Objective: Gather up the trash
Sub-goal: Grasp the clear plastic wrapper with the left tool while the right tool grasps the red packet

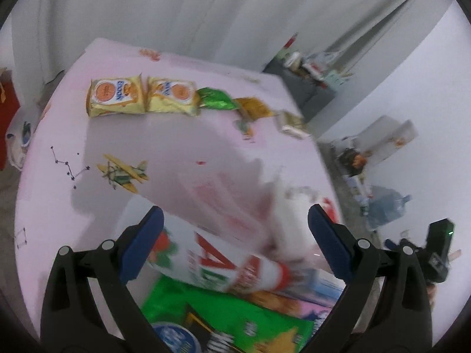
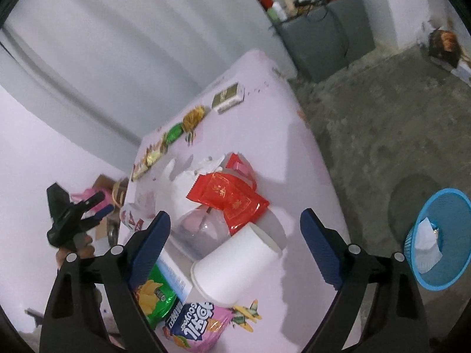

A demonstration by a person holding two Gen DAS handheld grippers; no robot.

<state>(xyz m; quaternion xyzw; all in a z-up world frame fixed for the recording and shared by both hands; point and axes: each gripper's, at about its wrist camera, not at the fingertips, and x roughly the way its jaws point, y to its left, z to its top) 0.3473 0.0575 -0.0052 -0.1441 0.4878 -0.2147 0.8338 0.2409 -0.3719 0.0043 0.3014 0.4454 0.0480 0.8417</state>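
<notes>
Nearest my right claw [image 2: 235, 235] a white paper cup [image 2: 235, 267] lies on its side on the pink table [image 2: 294, 135], with a pink snack bag [image 2: 197, 320] and a green chip bag [image 2: 153, 294] at the near edge. My jaws stand spread wide around the cup and touch nothing; I judge the cup to be my next pick. Behind it sit a clear plastic lid, a red packet [image 2: 229, 197] and crumpled white paper, all heaped together as litter to clear.

My left claw [image 1: 235, 235] is also spread and empty, hanging over a blurred white-and-red wrapper [image 1: 223, 261] and the green bag [image 1: 229, 320]. Along the far edge lies a tidy row: two yellow packs [image 1: 141, 95], a green sweet wrapper and a small box.

Only the right view shows the blue basket [image 2: 438, 238] on the floor to the right, tissue already inside. Only the left view shows the yellow packs clearly.
</notes>
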